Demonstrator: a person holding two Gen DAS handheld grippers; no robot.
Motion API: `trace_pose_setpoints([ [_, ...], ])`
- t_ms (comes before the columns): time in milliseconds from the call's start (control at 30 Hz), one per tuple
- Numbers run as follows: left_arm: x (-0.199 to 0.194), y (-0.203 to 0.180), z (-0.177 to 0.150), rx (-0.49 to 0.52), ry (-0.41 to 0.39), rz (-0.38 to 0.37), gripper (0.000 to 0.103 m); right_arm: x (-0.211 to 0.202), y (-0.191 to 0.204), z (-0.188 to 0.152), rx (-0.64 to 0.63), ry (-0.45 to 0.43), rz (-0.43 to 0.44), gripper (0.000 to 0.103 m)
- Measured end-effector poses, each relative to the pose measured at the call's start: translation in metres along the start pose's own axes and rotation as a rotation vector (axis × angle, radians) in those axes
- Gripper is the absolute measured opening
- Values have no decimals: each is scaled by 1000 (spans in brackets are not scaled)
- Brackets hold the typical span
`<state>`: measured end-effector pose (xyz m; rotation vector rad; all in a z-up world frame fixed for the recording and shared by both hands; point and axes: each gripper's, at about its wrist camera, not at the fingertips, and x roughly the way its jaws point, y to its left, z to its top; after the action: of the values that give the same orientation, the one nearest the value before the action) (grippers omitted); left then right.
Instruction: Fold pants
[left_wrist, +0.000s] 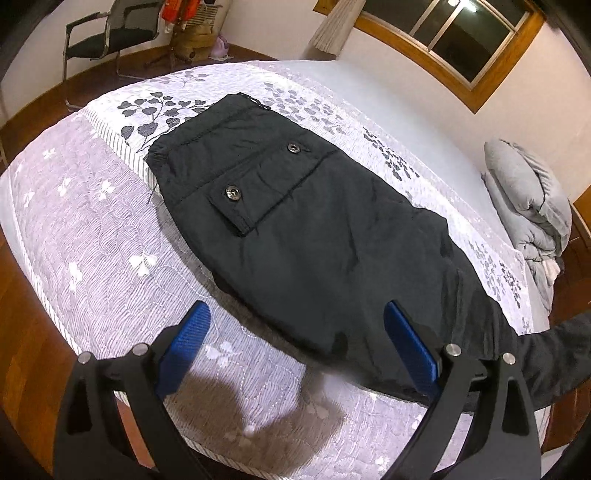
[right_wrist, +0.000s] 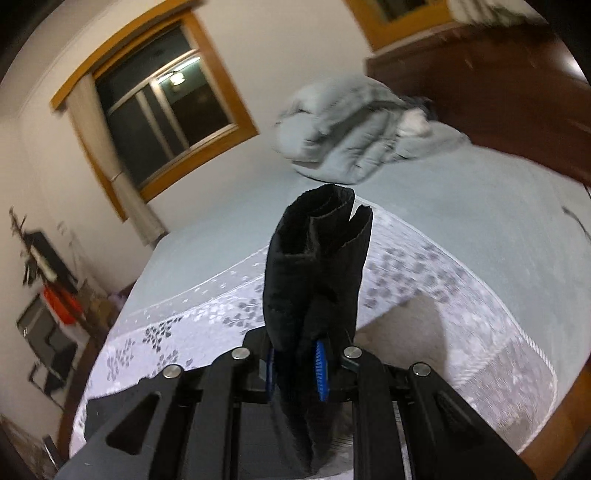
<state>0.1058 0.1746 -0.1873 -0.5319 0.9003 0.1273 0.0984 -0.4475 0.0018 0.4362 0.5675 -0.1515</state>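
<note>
Pants (left_wrist: 295, 229) mid-fold: right claw (right_wrist: 295, 365) clamps the leg ends aloft, left claw (left_wrist: 295, 332) wide beside them; next, lay hems over waistband

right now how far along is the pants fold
Done: the pants lie flat on the bed, seemingly already doubled leg over leg, pocket flap up.

In hand: the right gripper is shut on the leg cuffs, lifted off the bed. The left gripper is open above the near edge, holding nothing.

Left: carry the cuffs over to the waistband, lay them down, smooth, perhaps fold once more.
</note>
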Motion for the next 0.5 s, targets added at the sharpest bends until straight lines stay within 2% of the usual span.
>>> trace_pose_setpoints([
  [367, -5, 4, 3, 13, -4, -6, 95, 15, 86, -13, -111, 36, 116, 17],
  [500, -7, 9, 2, 3, -7, -1, 95, 26, 119, -28, -171, 79, 158, 17],
])
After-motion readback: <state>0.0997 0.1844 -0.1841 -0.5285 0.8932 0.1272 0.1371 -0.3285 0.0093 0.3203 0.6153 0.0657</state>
